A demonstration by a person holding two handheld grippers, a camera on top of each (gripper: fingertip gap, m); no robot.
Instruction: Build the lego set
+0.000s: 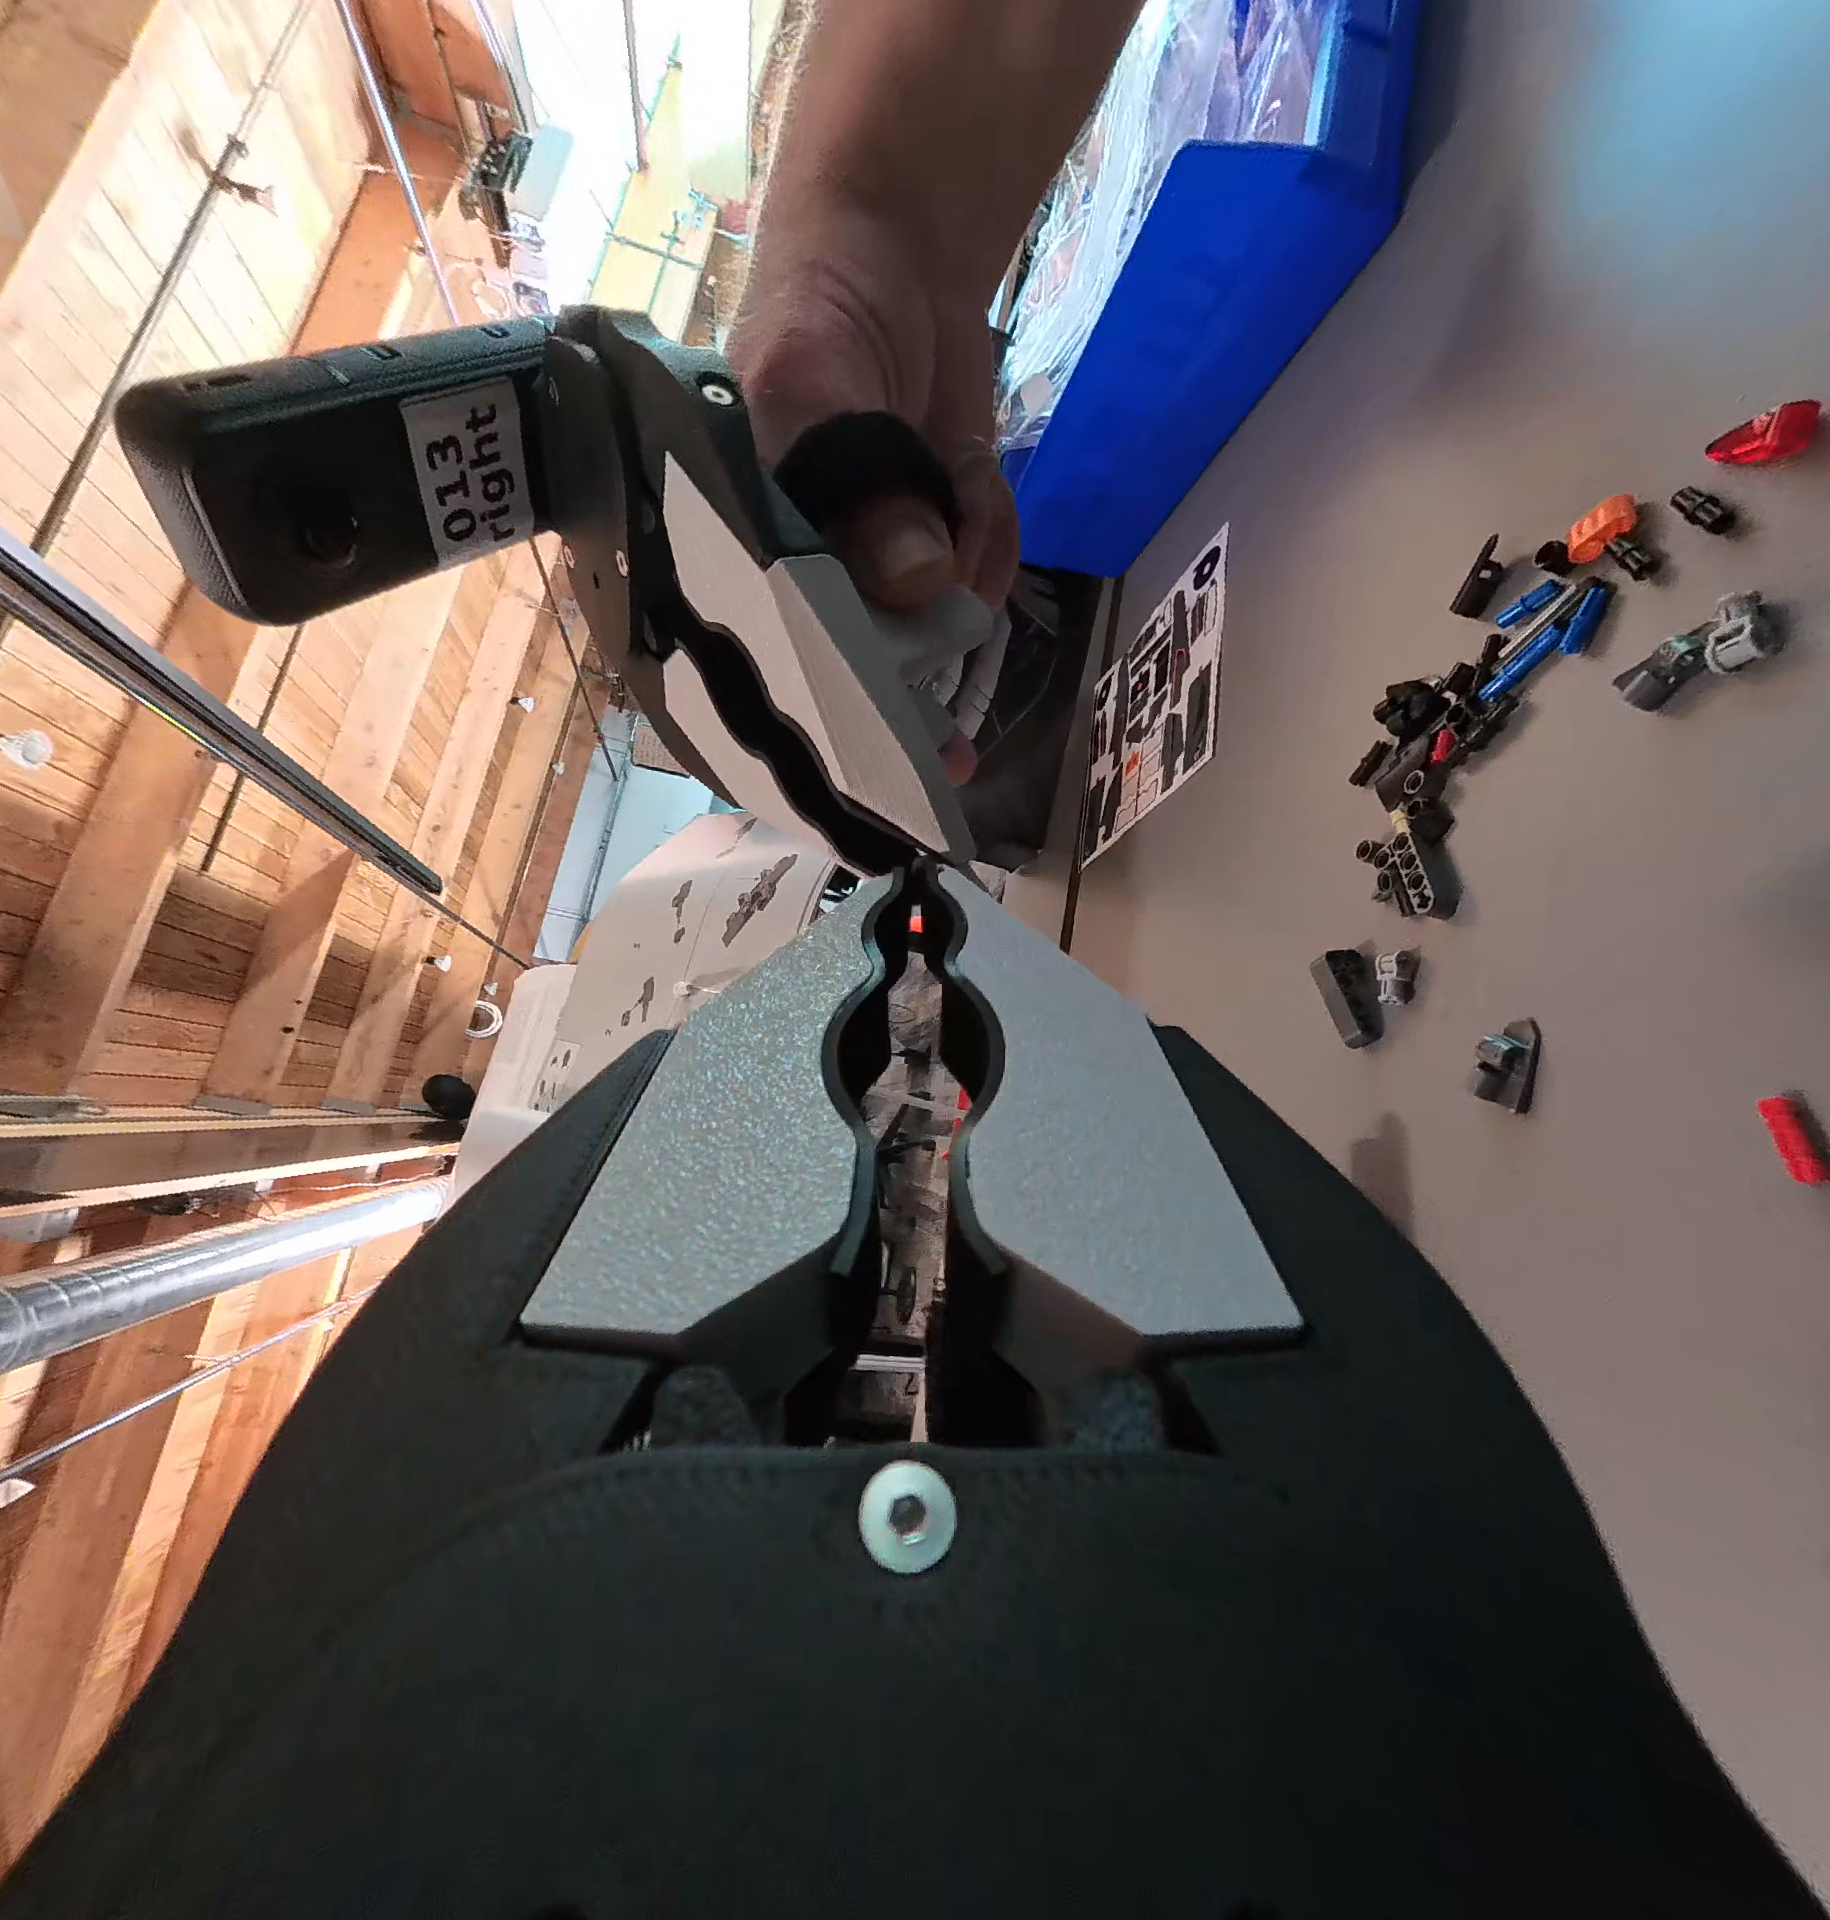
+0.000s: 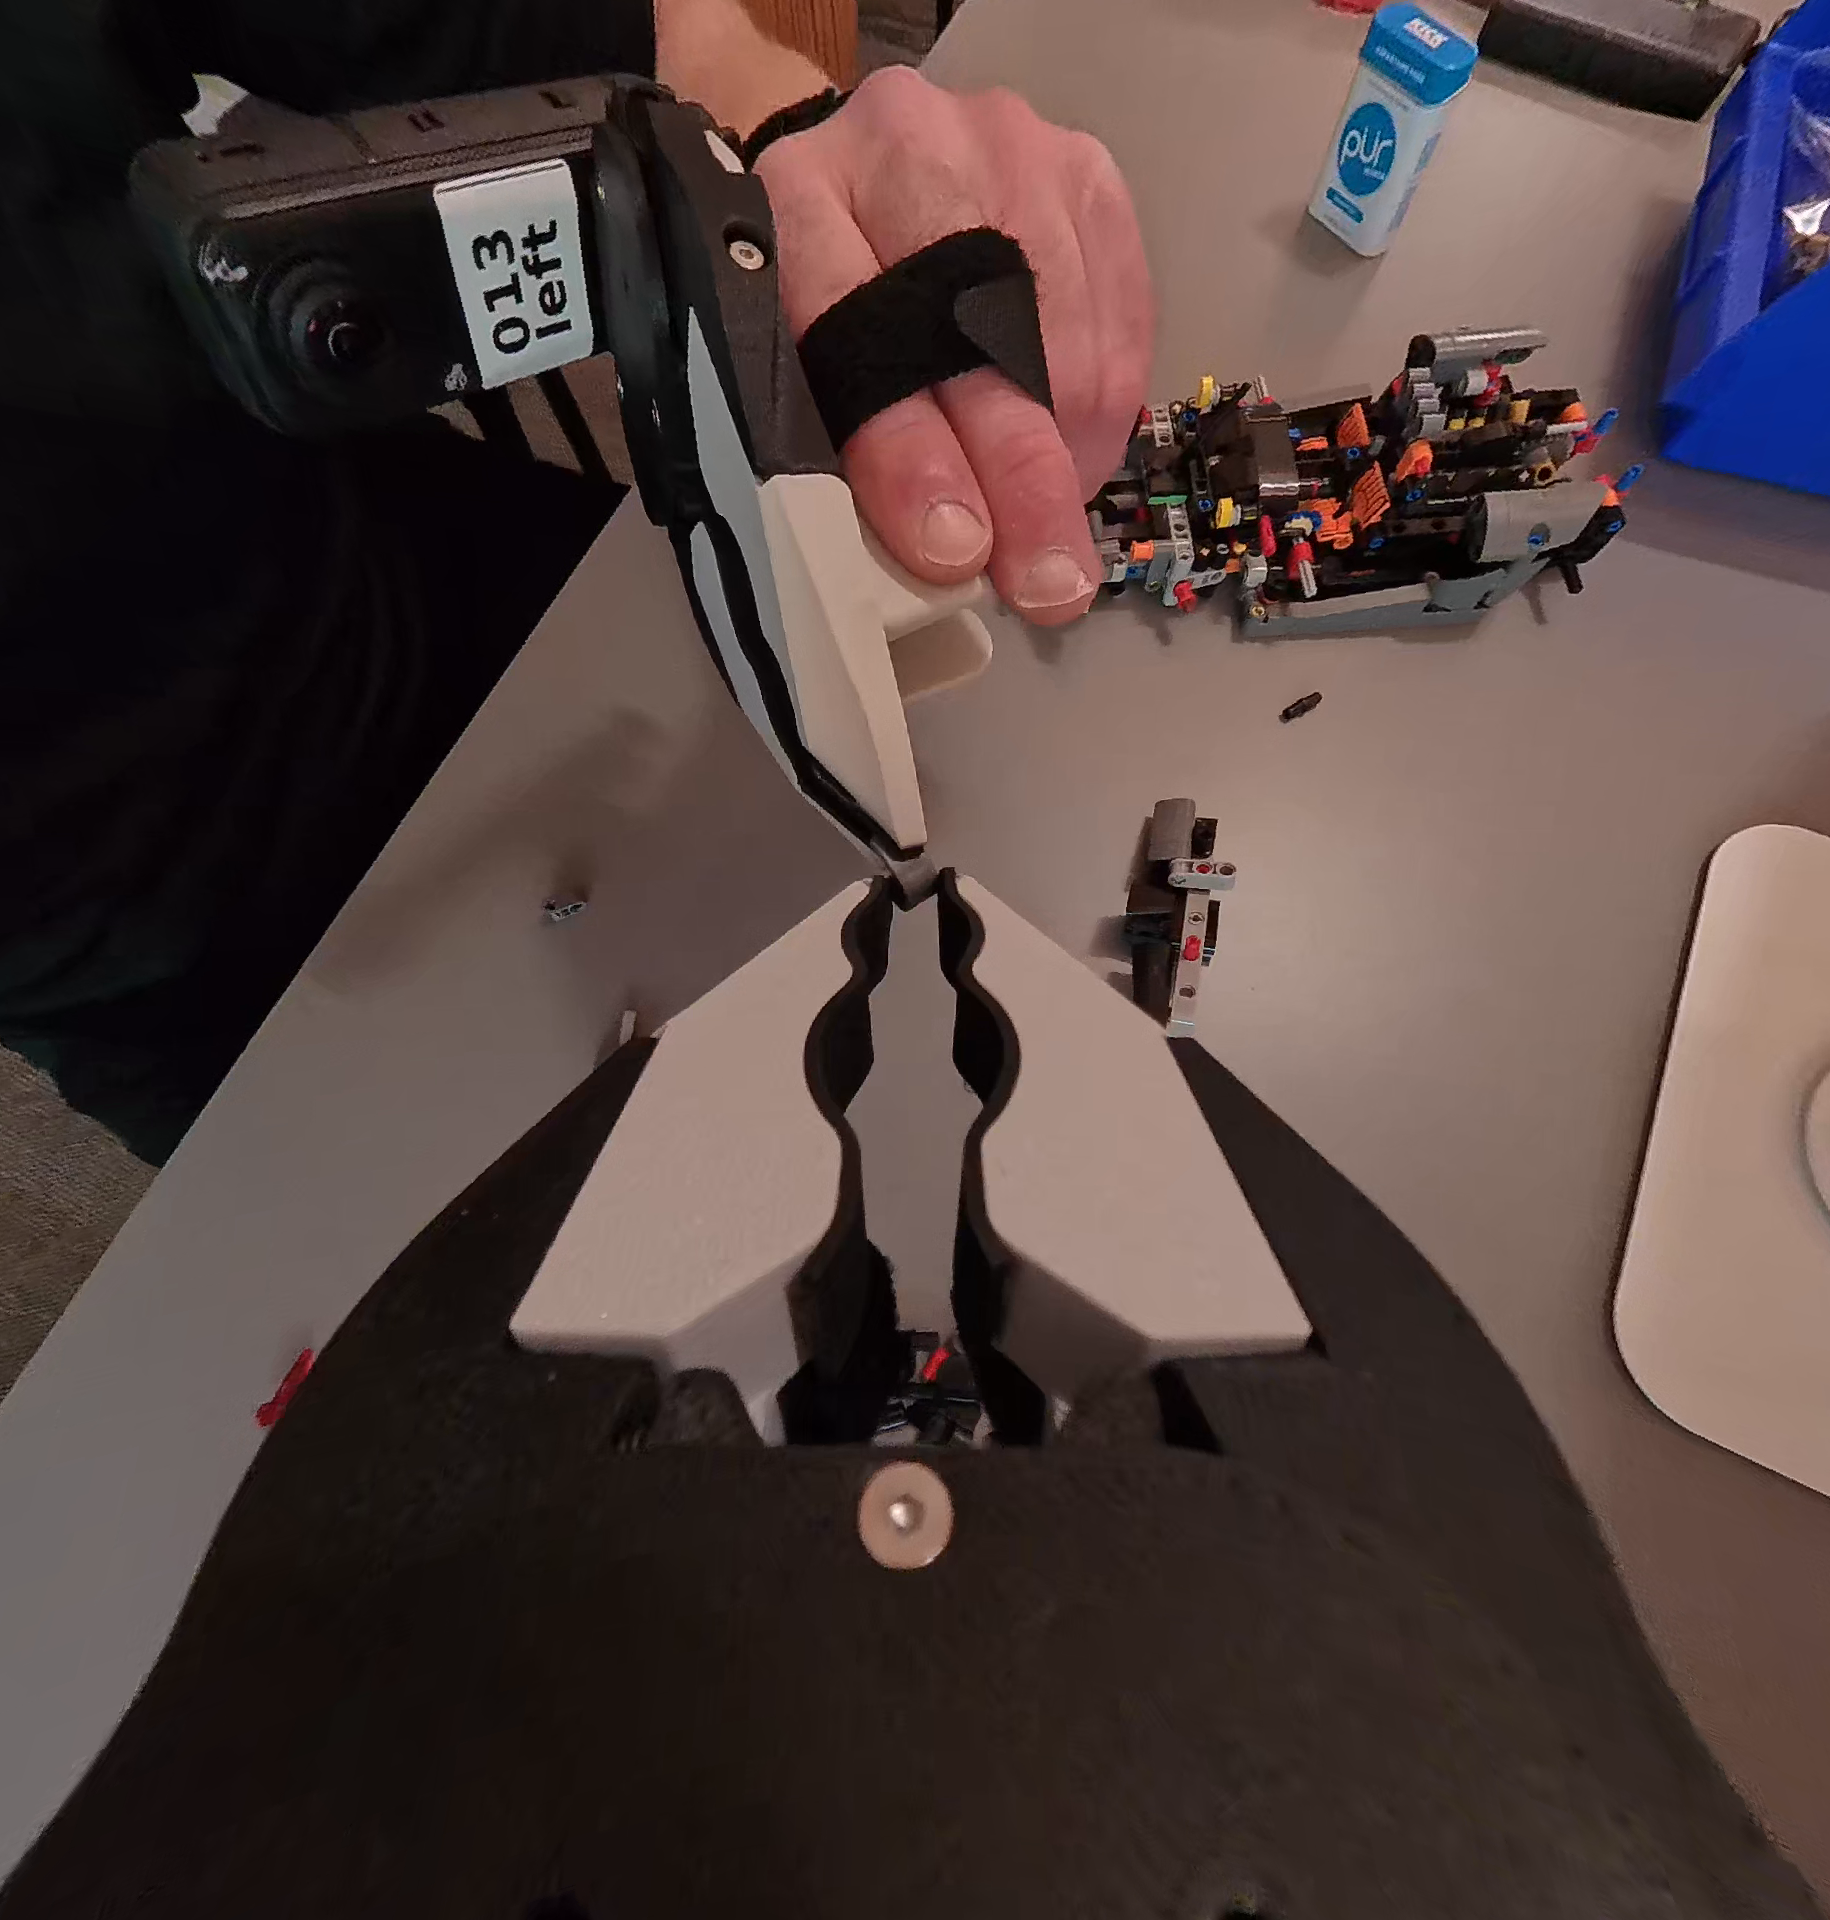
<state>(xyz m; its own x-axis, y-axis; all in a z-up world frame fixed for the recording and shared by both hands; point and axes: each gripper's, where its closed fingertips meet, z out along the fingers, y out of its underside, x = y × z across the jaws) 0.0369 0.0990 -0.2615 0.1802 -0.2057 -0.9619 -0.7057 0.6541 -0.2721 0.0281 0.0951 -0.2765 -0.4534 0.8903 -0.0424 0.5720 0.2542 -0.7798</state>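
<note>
Black housing and grey fingers of the right gripper fill the near field of the right wrist view, its tips pinched on a small dark piece that the left gripper also grips from above, tip to tip; both claws are clenched on it. In the left wrist view the left gripper's tips meet the right gripper the same way, and a hand blocks much beyond. Behind on the grey table lies the partly built lego model, with a small grey subassembly nearer. Loose pieces, a sticker sheet and a blue bin sit to the side; a white-and-blue container stands farther back.
</note>
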